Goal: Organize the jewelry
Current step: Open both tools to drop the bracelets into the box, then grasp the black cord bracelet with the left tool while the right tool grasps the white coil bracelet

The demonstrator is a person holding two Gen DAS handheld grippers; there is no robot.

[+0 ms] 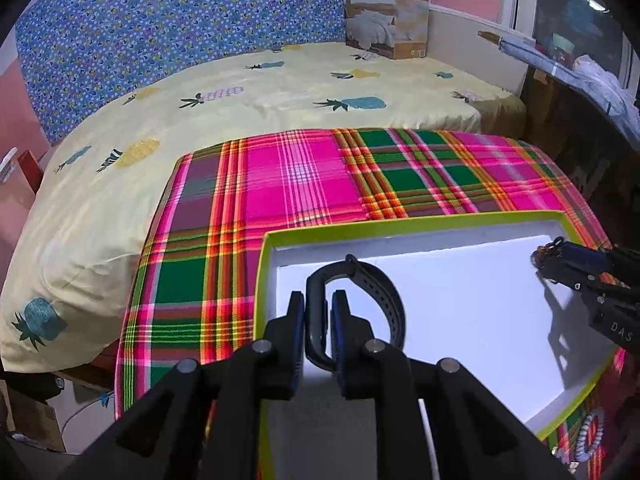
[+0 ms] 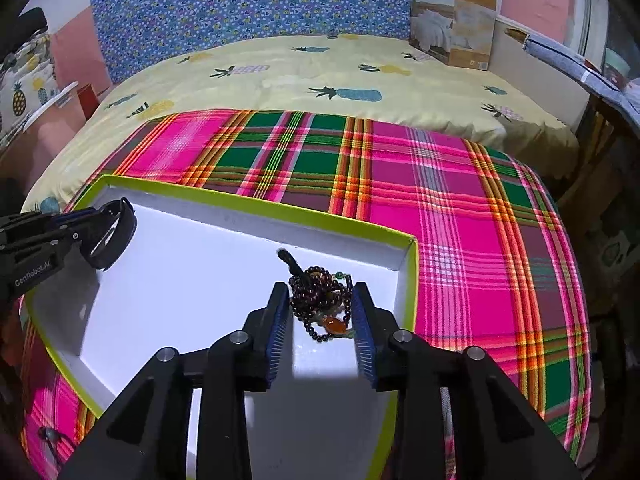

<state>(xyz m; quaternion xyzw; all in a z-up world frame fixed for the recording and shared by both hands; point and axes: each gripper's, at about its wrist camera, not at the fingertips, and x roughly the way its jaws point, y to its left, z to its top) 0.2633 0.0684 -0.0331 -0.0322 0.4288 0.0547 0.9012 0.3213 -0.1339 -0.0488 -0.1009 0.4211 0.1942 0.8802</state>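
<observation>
A shallow white box with a lime-green rim [image 1: 420,229] [image 2: 256,205] lies on a pink and green plaid cloth. My left gripper [image 1: 318,300] is shut on a black wristband [image 1: 384,296] and holds it over the box's left part; it also shows in the right wrist view [image 2: 114,236]. My right gripper [image 2: 322,294] is shut on a bunch of dark red bead bracelets [image 2: 320,300] with an orange stone, over the box's right corner. In the left wrist view the right gripper [image 1: 544,258] comes in from the right with the beads at its tip.
The plaid cloth [image 2: 460,220] covers a surface in front of a bed with a yellow pineapple sheet [image 1: 248,92]. A quilt carton [image 1: 386,14] stands at the bed's far end. A pale beaded bracelet [image 1: 592,436] lies on the cloth by the box's near right corner.
</observation>
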